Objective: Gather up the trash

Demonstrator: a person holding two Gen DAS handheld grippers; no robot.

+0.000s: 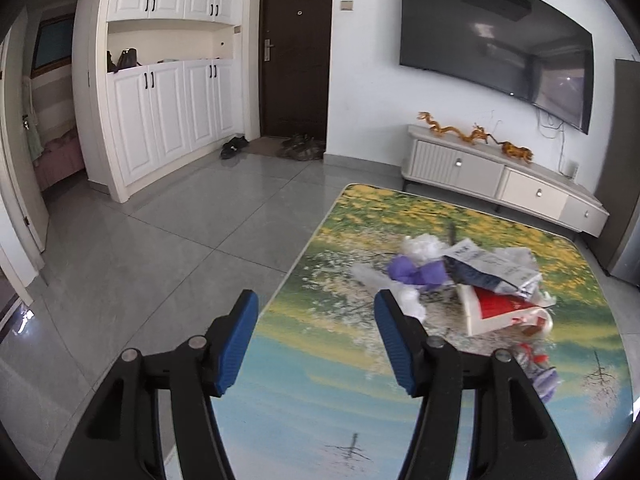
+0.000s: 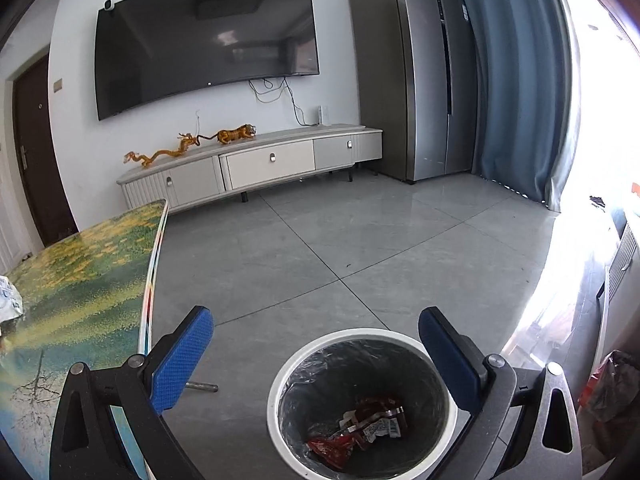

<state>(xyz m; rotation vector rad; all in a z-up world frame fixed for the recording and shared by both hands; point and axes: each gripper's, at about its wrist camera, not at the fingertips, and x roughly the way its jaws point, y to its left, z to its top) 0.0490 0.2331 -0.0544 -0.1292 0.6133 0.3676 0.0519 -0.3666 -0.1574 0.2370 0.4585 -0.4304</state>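
Observation:
A pile of trash (image 1: 472, 280) lies on the landscape-print table (image 1: 320, 380): white crumpled tissue, a purple wrapper (image 1: 416, 272), a printed paper bag and a red and white carton (image 1: 500, 310). My left gripper (image 1: 314, 326) is open and empty, above the table's left part, with its right finger just left of the pile. My right gripper (image 2: 316, 354) is open and empty, right above a white trash bin (image 2: 362, 404) with a dark liner on the floor. Red wrappers (image 2: 360, 426) lie in the bin. The table edge (image 2: 150, 280) is left of the bin.
A low TV cabinet (image 2: 260, 164) with orange figurines stands along the far wall under a wall TV (image 2: 204, 40). A fridge (image 2: 420, 76) and blue curtain are at the right. White cupboards (image 1: 168, 76), a dark door and shoes are at the left. Grey tile floor surrounds the table.

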